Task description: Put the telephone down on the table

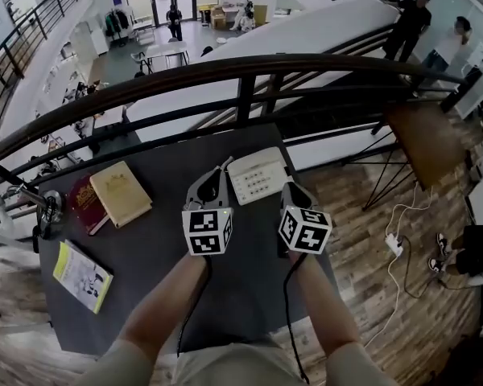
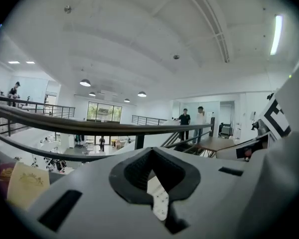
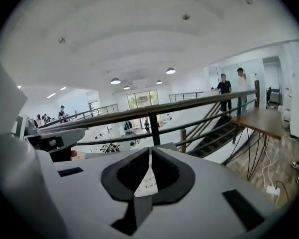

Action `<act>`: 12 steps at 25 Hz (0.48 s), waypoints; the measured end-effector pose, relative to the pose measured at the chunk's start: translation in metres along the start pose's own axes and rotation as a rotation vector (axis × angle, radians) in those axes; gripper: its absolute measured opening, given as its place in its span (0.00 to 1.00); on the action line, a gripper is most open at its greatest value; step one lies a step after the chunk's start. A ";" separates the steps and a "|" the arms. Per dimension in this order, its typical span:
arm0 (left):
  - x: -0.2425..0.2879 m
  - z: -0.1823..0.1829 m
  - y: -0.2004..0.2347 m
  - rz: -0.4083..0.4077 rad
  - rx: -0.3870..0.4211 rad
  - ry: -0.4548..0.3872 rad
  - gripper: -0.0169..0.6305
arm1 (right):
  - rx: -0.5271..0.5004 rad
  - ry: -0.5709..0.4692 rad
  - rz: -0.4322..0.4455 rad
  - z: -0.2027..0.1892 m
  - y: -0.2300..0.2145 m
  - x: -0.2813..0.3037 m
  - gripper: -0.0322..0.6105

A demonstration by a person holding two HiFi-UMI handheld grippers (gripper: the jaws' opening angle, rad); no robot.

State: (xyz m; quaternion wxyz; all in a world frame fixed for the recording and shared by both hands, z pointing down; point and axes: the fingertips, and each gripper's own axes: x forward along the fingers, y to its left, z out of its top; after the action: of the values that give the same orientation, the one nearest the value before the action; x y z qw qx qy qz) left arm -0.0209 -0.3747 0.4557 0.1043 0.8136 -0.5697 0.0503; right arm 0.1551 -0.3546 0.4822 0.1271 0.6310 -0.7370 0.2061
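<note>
Flat rectangular white telephone (image 1: pixel 258 175) on matte dark-grey table (image 1: pixel 137 248)

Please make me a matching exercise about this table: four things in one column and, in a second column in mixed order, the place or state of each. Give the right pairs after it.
Column 1
1 telephone
2 tan book
3 yellow booklet
4 left tool

Column 2
A at the left edge of the table, nearer the person than the books
B at the table's far edge, by the rail
C against the red book
D held over the table, jaws together

Pairs: 1-B, 2-C, 3-A, 4-D
</note>
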 end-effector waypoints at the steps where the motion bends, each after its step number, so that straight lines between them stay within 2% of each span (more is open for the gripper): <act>1: -0.010 0.013 -0.004 -0.011 0.002 -0.024 0.03 | -0.028 -0.034 0.005 0.011 0.005 -0.014 0.08; 4: -0.043 0.048 -0.014 -0.032 0.018 -0.087 0.03 | -0.099 -0.135 0.002 0.042 0.016 -0.057 0.08; 9: -0.102 0.099 -0.028 -0.070 0.040 -0.151 0.03 | -0.148 -0.298 0.016 0.088 0.040 -0.127 0.08; 12: -0.140 0.122 -0.035 -0.081 0.084 -0.201 0.03 | -0.196 -0.379 0.043 0.108 0.059 -0.167 0.08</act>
State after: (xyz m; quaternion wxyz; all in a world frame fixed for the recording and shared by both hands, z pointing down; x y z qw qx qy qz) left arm -0.0409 -0.2625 0.3045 0.0147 0.8407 -0.5412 -0.0120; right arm 0.1339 -0.2512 0.3039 0.0427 0.6274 -0.7774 0.0138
